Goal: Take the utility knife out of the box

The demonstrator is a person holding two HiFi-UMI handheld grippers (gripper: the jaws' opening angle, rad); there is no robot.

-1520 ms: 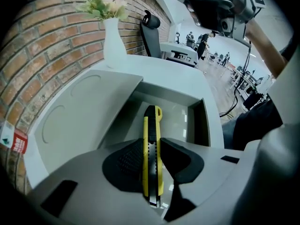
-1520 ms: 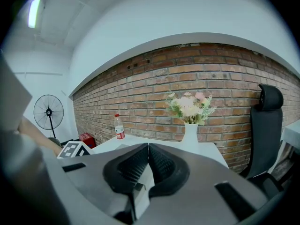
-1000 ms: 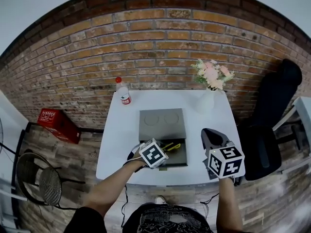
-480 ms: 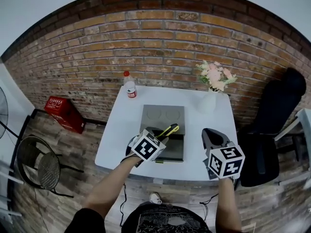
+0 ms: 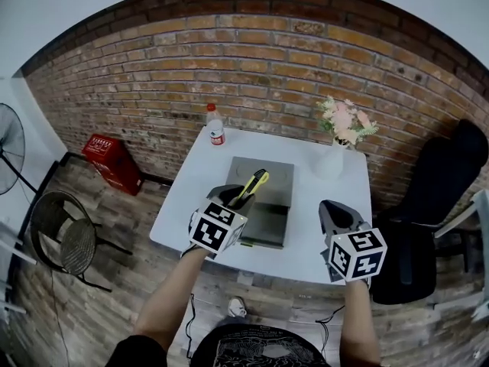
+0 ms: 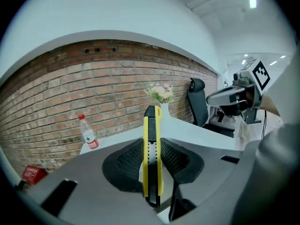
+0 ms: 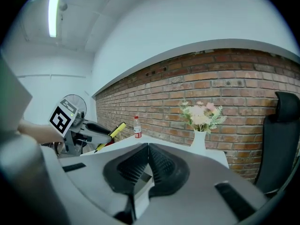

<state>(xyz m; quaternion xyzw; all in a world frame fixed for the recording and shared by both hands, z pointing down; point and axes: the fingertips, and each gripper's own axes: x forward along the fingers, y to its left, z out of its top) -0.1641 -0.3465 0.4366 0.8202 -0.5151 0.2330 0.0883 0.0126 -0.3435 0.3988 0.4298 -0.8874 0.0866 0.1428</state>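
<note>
My left gripper [image 5: 238, 197] is shut on the yellow and black utility knife [image 5: 253, 185]. It holds the knife in the air above the open grey box [image 5: 267, 220] on the white table [image 5: 187, 209]. In the left gripper view the knife [image 6: 151, 139] stands upright between the pads, its tip pointing away toward the brick wall. My right gripper [image 5: 331, 211] hovers over the table's right side, beside the box. Its jaws are shut with nothing between them [image 7: 148, 149]. The right gripper view shows the left gripper [image 7: 96, 128] at the left with the knife [image 7: 116, 129] slanting up out of it.
A plastic bottle [image 5: 216, 133] stands at the table's back left. A white vase of flowers [image 5: 334, 157] stands at the back right. A black office chair [image 5: 435, 197] is on the right. A red crate [image 5: 111, 159], a wire chair [image 5: 65, 239] and a fan [image 5: 8, 147] are on the left.
My left gripper has risen out of the box with the knife and turned, so the knife now points up and away. The right gripper has barely moved.
</note>
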